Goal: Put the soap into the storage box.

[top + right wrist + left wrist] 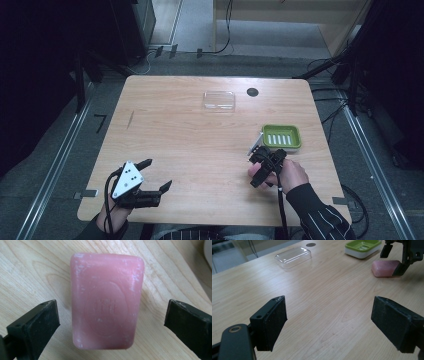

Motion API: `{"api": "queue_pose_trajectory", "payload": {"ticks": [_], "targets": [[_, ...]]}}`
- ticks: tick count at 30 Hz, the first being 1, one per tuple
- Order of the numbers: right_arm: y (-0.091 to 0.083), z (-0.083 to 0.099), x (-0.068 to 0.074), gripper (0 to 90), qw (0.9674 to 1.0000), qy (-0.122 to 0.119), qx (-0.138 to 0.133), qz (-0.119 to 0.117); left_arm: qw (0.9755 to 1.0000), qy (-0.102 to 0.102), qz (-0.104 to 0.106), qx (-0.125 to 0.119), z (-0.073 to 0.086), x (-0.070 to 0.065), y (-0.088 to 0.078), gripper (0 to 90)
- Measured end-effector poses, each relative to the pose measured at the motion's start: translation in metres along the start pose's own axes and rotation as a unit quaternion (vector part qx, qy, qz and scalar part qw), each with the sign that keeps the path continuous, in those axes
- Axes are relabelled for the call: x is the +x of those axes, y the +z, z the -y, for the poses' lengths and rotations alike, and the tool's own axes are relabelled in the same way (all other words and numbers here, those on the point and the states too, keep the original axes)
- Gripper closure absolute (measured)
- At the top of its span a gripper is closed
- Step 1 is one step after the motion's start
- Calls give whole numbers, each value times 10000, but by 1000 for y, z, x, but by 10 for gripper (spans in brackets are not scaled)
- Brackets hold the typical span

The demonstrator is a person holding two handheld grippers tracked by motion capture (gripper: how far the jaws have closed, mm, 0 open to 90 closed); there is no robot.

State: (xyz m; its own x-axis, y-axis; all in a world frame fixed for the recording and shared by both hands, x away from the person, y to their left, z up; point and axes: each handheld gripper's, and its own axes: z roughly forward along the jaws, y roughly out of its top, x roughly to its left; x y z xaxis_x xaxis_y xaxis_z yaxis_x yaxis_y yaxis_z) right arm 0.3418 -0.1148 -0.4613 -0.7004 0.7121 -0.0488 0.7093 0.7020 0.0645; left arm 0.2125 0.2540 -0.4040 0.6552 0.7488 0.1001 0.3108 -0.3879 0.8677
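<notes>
Straddling the soap (107, 301) with our right gripper (110, 322), we have the jaws spread wide, one on each long side of the bar and neither touching it, so nothing is held yet. The soap lies flat on the table (30, 267) directly between and just ahead of the pads, stamped face up. We judge this as the approach step of a pick: the tool is lined up over the bar but not closed. The next move calls for lowering until the pads sit level with the bar's sides, then closing evenly, since a slick bar could squirt out if one pad lands first. Our left gripper (329, 325) is idle nearer the table's front edge, jaws equally wide apart and empty, aimed across bare wood. Beyond the right gripper's tips, close by, sits the green dish (282, 136), the likely place for the soap. Farther off, toward the far edge, lies a clear lid (219, 100).
</notes>
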Motion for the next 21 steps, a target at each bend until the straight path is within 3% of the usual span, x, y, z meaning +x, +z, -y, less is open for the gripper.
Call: {"api": "queue_pose_trajectory", "payload": {"ticks": [10, 13, 19, 21], "targets": [[3, -9, 2, 25, 9998, -61, 163, 3, 10000, 55, 46, -5, 0, 0, 1, 140], [-2, -10, 2, 149, 10000, -57, 56, 22, 10000, 46, 36, 2, 0, 0, 0, 140], [-4, -10, 4, 213, 9999, -50, 77, 63, 10000, 45, 29, -2, 0, 0, -1, 140], [-2, -10, 6, 275, 9999, -63, 104, 70, 10000, 64, 32, -5, 0, -1, -1, 140]]}}
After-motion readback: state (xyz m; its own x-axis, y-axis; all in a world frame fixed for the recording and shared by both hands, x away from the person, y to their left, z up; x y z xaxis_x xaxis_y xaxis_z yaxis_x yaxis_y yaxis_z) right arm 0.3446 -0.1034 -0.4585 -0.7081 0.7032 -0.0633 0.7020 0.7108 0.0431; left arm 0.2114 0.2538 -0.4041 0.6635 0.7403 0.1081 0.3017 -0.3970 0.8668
